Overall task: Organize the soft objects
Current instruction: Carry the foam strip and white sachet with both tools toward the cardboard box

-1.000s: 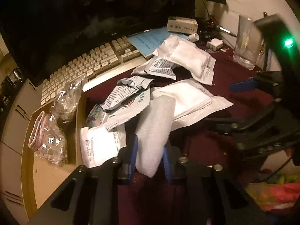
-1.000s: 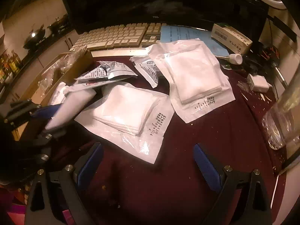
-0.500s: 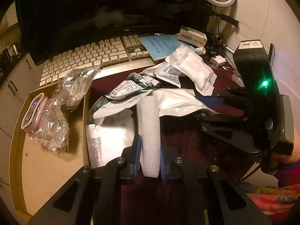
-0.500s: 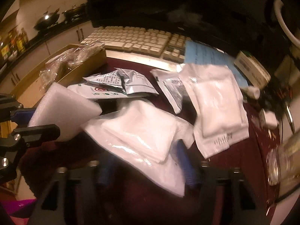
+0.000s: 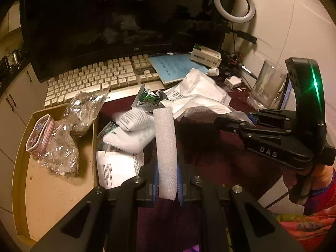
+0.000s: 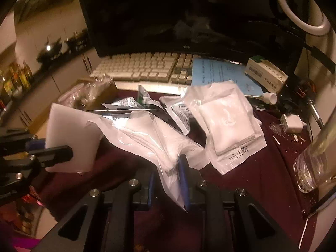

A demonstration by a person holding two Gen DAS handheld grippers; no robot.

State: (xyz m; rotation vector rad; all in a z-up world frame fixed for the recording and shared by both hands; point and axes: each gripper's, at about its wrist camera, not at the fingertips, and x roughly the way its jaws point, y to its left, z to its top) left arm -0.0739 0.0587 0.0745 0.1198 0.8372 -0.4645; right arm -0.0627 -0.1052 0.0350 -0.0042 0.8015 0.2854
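White foam strip (image 5: 166, 151) is pinched upright between the left gripper's (image 5: 167, 185) blue pads, while a clear plastic gauze pouch (image 6: 155, 138) is clamped in the right gripper (image 6: 168, 180) just beside it.

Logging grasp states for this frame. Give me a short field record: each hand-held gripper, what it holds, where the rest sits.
left hand-held gripper: shut on white foam strip, strip upright between the pads
right hand-held gripper: shut on clear gauze pouch, pouch lifted off the cloth
second gauze pouch: lying on maroon cloth
printed sachets: piled beside the wooden tray
wooden tray: holds crumpled clear bag and pink pouch
background: keyboard, drinking glass
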